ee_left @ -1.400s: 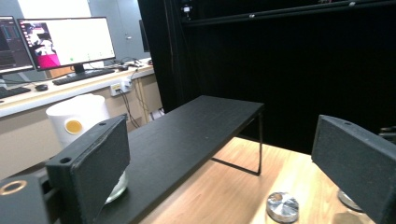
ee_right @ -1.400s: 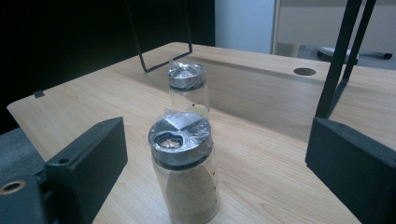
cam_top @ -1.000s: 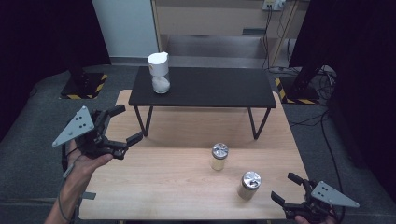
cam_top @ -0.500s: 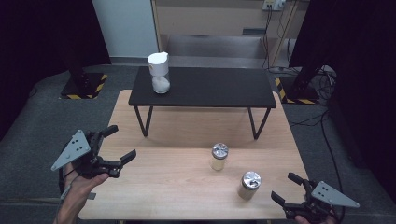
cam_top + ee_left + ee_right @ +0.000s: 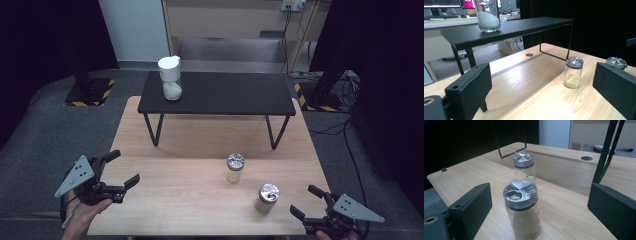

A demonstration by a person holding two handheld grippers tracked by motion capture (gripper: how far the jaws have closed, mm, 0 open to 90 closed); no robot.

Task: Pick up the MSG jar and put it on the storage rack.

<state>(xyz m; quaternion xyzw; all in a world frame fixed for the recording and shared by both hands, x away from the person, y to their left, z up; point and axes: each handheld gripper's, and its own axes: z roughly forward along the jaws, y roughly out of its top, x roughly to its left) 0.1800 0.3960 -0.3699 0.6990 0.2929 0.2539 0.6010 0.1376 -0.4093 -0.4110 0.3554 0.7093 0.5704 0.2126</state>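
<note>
I judge the work barely begun: neither tool has touched anything, and both spice jars stand upright and free on the wooden table (image 5: 200, 145). My right gripper (image 5: 314, 205) sits at the near right corner with its jaws spread wide and nothing between them, aimed at the nearer spice jar (image 5: 267, 198), the one with the tan powder, which stands just ahead of the jaws in the right gripper view (image 5: 522, 210). That looks to me like the first pick, so the approach, the close and the carry are all left to do. The farther spice jar (image 5: 234, 167), holding a little yellow powder, stands just beyond it toward the middle of the table, apart from it. My left gripper (image 5: 122, 170) hangs at the table's near left edge, well apart from both jars, its jaws equally wide and empty. On the black metal shelf (image 5: 220, 93) across the far half of the table stands a white-lidded glass jar (image 5: 170, 78) of white grains, near its left end. I can read no brand, label or writing on any jar; both small lids are plain metal under clear film.
</note>
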